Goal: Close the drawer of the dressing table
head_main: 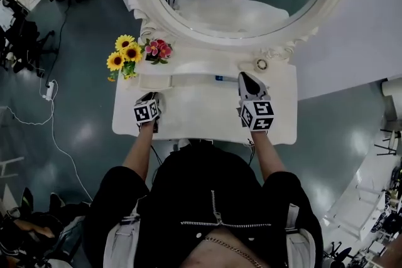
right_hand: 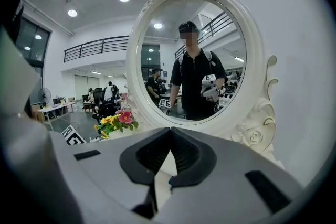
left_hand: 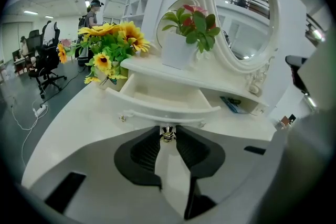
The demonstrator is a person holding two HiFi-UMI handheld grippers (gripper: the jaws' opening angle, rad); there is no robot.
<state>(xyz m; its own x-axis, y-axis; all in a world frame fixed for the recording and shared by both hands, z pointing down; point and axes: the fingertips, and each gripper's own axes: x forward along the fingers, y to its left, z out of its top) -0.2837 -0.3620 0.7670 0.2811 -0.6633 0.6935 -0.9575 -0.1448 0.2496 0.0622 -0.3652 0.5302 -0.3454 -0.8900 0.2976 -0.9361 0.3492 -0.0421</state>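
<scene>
While my right gripper (right_hand: 169, 131) hovers closed before the mirror (right_hand: 252, 60), my left gripper (left_hand: 167, 130) pinches the open drawer (left_hand: 157, 98)'s knob (left_hand: 167, 136) near the dressing table (head_main: 207, 119)'s left edge.

White dressing table (head_main: 201, 111) seen from above, big oval mirror (head_main: 251, 9) at the back, sunflowers (head_main: 124, 53) and pink flowers (head_main: 157, 48) on the shelf's left end, and the drawer (head_main: 179, 81) poking out just below them. Left gripper (head_main: 149, 98) is nosed up to the drawer front near its left end; right gripper (head_main: 248, 81) is over the tabletop further right, pointing at the mirror. Both marker cubes are reflected in the glass.
</scene>
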